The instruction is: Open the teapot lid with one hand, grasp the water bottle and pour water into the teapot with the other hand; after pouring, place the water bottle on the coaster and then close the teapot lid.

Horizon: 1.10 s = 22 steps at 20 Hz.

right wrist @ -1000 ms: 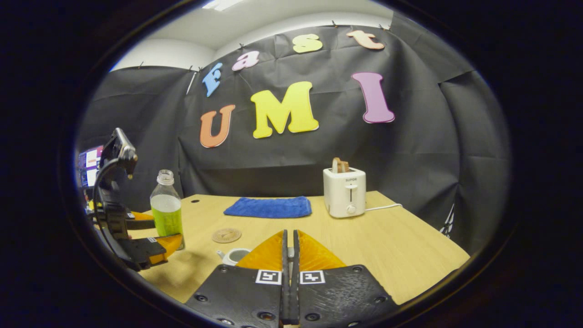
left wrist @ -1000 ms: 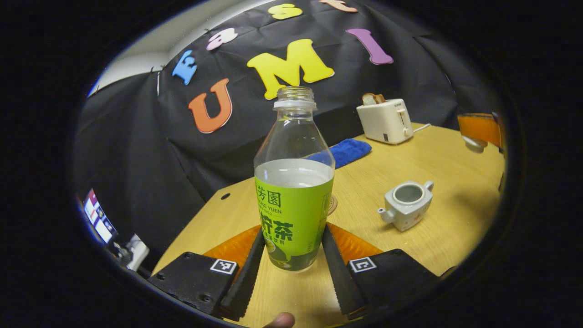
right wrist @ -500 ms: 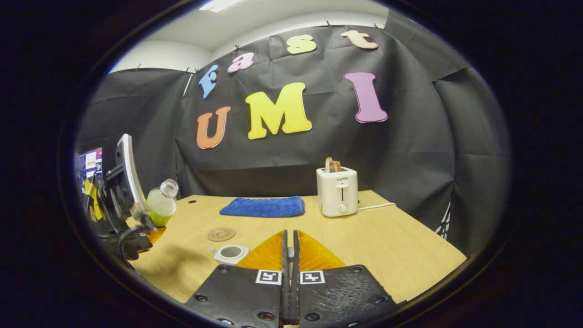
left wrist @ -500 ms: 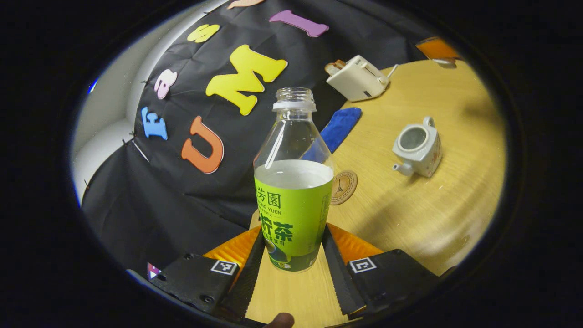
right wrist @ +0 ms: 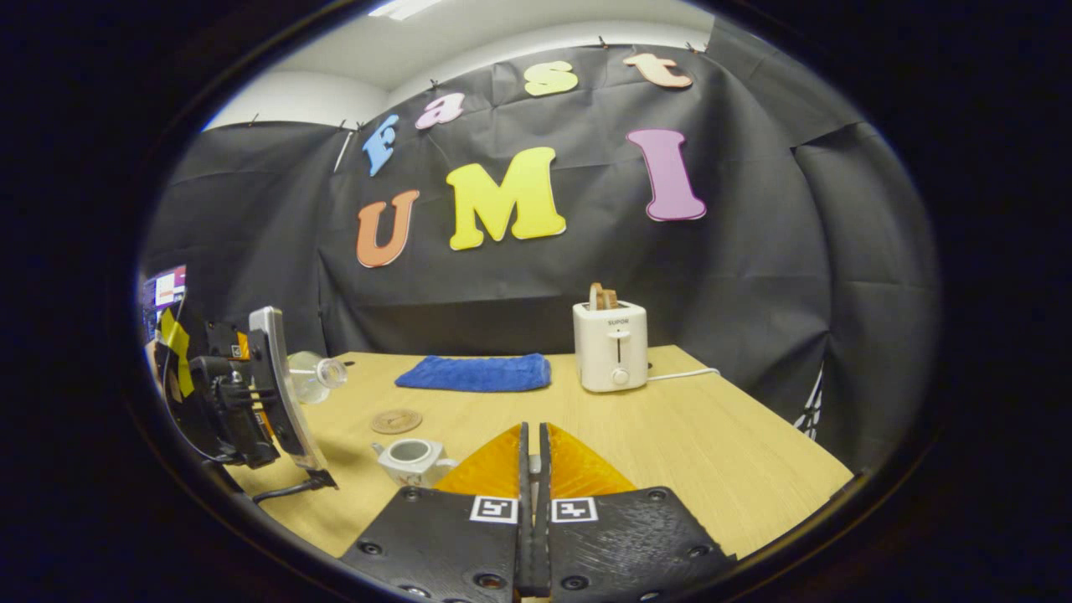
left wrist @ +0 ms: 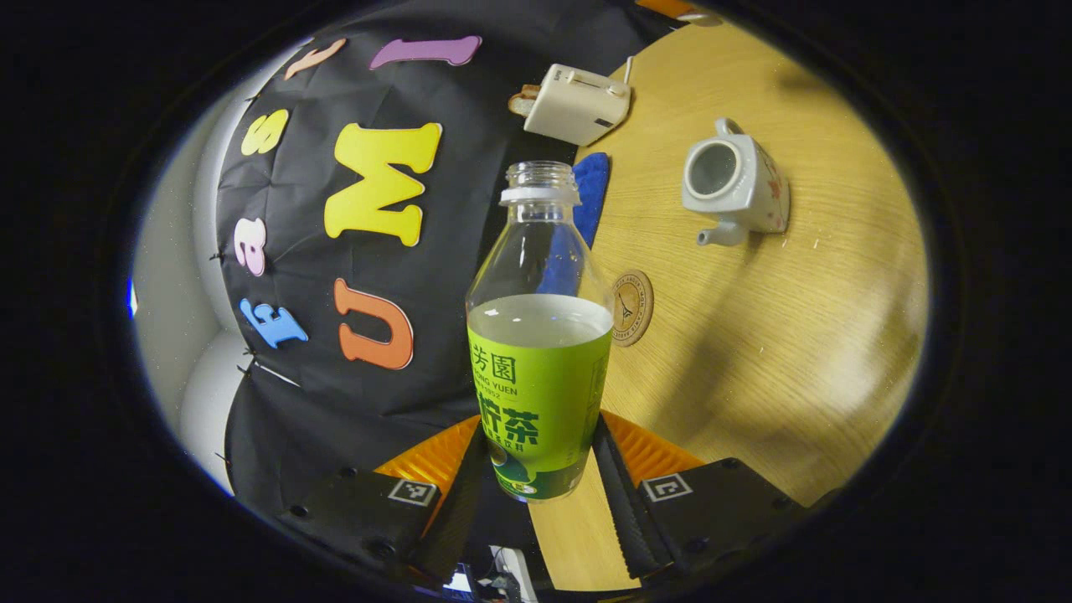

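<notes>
Landmark: the teapot (left wrist: 735,186), lid off, was parked on the tabletop (left wrist: 796,352) with its mouth open, ready for filling.
Water bottle: the water bottle (left wrist: 538,335) was pinched low on its label by the left gripper (left wrist: 536,494) and tipped over sideways, neck aimed toward the teapot but short of it; pouring looked about to start.
Coaster: the coaster (left wrist: 631,307) was left bare just beside the teapot's spout side, kept free for the bottle.
Lid: a small light thing, probably the lid knob, was nipped between the pressed-together fingers of the right gripper (right wrist: 533,469), held clear of the teapot.
Extras: a toaster (right wrist: 610,346) and a blue cloth (right wrist: 474,373) sat beyond the teapot, out of the way.
</notes>
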Each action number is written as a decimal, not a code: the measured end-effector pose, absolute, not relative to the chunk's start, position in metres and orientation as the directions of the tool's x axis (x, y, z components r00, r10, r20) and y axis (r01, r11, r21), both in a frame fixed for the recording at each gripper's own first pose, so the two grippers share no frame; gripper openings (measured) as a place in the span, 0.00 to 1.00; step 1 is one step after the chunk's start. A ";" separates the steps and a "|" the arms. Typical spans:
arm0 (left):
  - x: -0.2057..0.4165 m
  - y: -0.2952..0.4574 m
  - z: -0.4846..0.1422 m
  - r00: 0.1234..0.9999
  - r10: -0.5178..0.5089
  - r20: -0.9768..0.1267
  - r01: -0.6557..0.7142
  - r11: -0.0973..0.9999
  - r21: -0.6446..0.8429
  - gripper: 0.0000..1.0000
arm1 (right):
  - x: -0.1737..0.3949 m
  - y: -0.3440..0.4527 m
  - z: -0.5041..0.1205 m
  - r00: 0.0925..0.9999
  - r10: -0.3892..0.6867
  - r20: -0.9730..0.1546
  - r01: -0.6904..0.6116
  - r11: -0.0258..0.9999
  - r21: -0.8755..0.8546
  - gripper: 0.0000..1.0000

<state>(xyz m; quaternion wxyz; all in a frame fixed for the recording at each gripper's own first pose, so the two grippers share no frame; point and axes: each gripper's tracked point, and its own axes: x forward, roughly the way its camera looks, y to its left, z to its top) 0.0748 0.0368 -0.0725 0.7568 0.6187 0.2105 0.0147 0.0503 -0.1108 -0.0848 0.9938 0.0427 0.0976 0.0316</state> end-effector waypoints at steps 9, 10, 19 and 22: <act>0.084 0.026 -0.082 0.896 0.300 -0.327 0.328 0.047 0.943 0.74 | 0.048 -0.124 -0.096 0.978 0.057 -0.202 -0.039 0.995 0.094 0.00; 0.084 0.024 -0.082 0.895 0.302 -0.327 0.334 0.031 0.942 0.74 | 0.049 -0.126 -0.097 0.977 0.056 -0.204 -0.037 0.995 0.095 0.00; 0.102 0.002 -0.070 0.919 0.300 -0.257 0.324 -0.201 0.925 0.74 | 0.048 -0.140 -0.103 0.977 0.042 -0.208 -0.019 0.994 0.111 0.00; 0.108 -0.001 -0.062 0.925 0.304 -0.230 0.311 -0.252 0.917 0.74 | 0.047 -0.144 -0.102 0.978 0.039 -0.206 -0.016 0.993 0.113 0.00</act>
